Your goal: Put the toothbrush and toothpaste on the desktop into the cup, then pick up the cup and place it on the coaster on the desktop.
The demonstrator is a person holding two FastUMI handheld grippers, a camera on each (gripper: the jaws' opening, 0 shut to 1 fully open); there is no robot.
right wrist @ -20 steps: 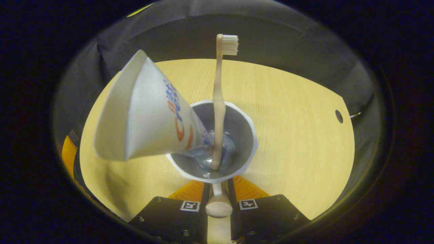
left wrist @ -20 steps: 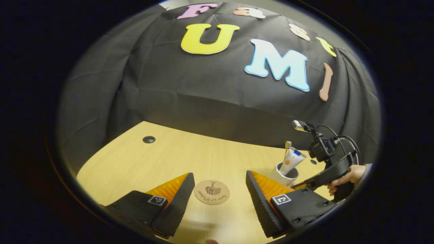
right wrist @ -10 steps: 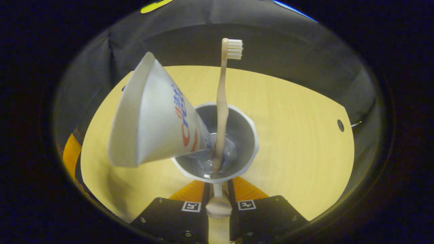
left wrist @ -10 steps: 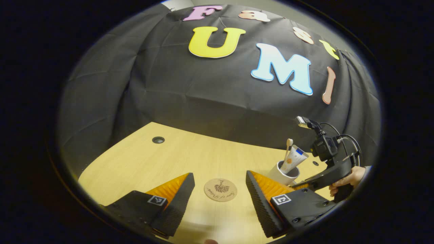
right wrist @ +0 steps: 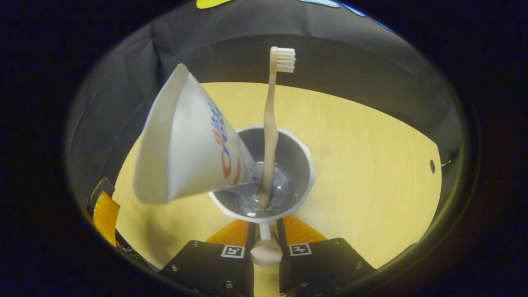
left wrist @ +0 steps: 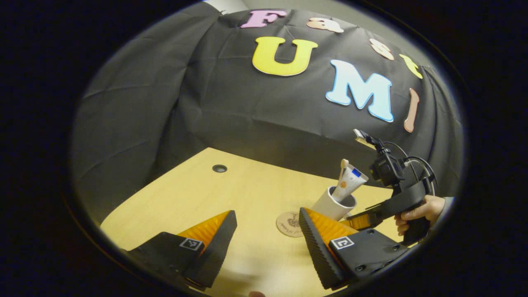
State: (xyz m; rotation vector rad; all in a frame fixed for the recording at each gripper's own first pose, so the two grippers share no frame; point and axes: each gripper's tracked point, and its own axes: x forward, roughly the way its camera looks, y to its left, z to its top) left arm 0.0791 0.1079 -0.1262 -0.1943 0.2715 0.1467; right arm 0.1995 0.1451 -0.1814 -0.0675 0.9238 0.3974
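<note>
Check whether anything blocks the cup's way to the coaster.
Nothing visible lies on the desktop between the cup and the coaster. The left tongs sit open on the coaster's near side; one finger overlaps its edge in the left gripper view.

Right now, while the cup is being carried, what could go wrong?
The toothpaste leans far over the cup rim, so a jolt might tip it out. The right gripper pinches only the handle, so the cup could swing. The coaster lies partly behind the left gripper, so the cup may land off-centre.
</note>
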